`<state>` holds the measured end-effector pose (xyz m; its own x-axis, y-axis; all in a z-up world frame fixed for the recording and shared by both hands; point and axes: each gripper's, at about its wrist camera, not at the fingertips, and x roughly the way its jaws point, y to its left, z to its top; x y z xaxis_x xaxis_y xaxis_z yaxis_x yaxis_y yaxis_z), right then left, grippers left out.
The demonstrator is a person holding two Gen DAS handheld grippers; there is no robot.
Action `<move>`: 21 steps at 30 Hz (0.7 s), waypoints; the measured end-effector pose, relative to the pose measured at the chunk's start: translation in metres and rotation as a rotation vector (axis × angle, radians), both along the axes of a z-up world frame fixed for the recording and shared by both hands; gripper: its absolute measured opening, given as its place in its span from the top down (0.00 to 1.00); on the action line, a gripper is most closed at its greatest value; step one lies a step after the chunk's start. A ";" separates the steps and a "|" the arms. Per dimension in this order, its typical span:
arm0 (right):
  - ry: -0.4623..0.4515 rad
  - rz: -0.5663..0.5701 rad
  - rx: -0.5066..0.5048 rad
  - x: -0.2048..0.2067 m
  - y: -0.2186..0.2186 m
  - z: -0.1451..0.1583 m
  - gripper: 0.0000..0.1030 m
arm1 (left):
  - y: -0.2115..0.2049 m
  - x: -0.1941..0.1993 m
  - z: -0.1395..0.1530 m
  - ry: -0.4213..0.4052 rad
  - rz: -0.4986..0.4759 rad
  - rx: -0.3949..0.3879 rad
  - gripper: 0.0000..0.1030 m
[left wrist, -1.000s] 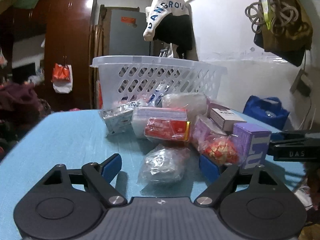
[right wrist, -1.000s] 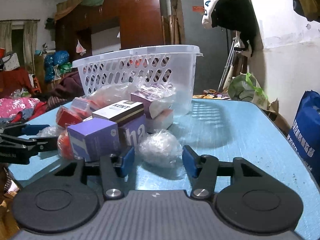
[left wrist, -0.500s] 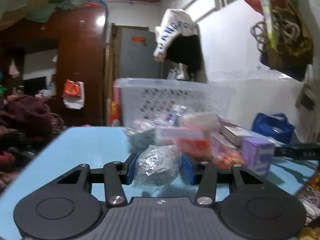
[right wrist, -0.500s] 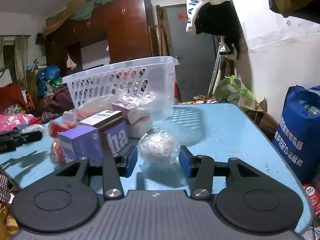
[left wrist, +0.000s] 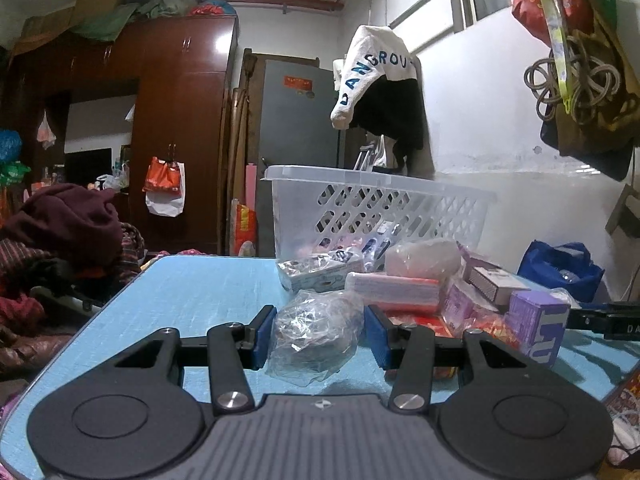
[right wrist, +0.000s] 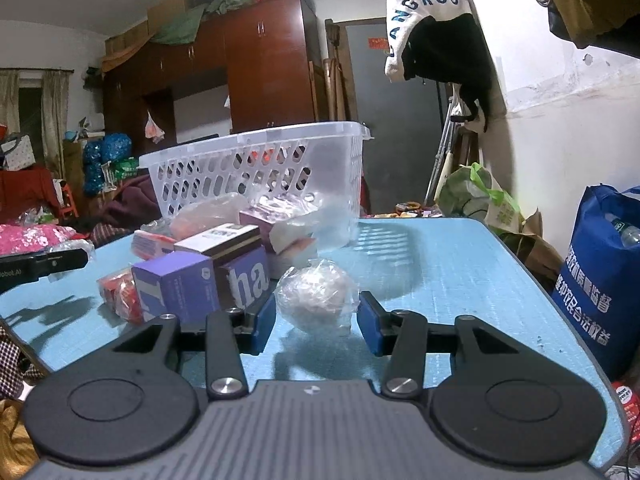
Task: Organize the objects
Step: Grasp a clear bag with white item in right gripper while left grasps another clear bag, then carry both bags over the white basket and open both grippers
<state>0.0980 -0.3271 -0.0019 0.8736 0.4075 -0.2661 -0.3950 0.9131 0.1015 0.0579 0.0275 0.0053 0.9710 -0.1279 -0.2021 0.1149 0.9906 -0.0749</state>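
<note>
My left gripper [left wrist: 318, 336] is shut on a crinkled clear plastic bag [left wrist: 316, 334] with a dark thing inside and holds it just above the blue table [left wrist: 180, 296]. My right gripper [right wrist: 316, 322] is shut on a clear bag with a pale round ball [right wrist: 316, 298], lifted a little off the table [right wrist: 460, 272]. A white perforated basket [left wrist: 380, 208] stands at the back; it also shows in the right wrist view [right wrist: 256, 172]. A pile of boxes and packets lies in front of it, with a purple box [left wrist: 538, 326] nearest.
The pile holds a KENT box [right wrist: 218, 240], a purple box [right wrist: 176, 284], red packets [right wrist: 120, 296] and a pink-and-white pack [left wrist: 394, 286]. A blue bag [right wrist: 600, 272] stands off the table's right edge. Clothes are piled left of the table [left wrist: 60, 232].
Both grippers closed on their bags and lifted them. The left view has tilted up and swung left; the right gripper rose slightly with its ball bag.
</note>
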 end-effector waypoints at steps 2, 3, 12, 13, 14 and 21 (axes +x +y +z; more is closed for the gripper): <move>-0.011 0.008 0.009 0.000 0.000 0.006 0.53 | -0.001 0.004 0.008 -0.001 -0.004 -0.025 0.50; -0.024 0.016 0.010 0.001 0.001 0.012 0.53 | -0.002 0.006 0.015 -0.016 -0.011 -0.032 0.50; -0.211 0.093 -0.057 0.056 0.053 0.118 0.53 | -0.023 0.116 0.132 -0.037 -0.039 -0.062 0.50; -0.202 0.091 -0.091 0.070 0.065 0.126 0.53 | -0.026 0.133 0.136 -0.011 -0.022 -0.055 0.50; -0.180 0.096 -0.116 0.086 0.076 0.132 0.53 | -0.028 0.152 0.139 0.027 -0.003 -0.054 0.50; -0.148 0.032 -0.196 0.123 0.104 0.125 0.05 | -0.023 0.200 0.116 0.177 -0.046 -0.150 0.17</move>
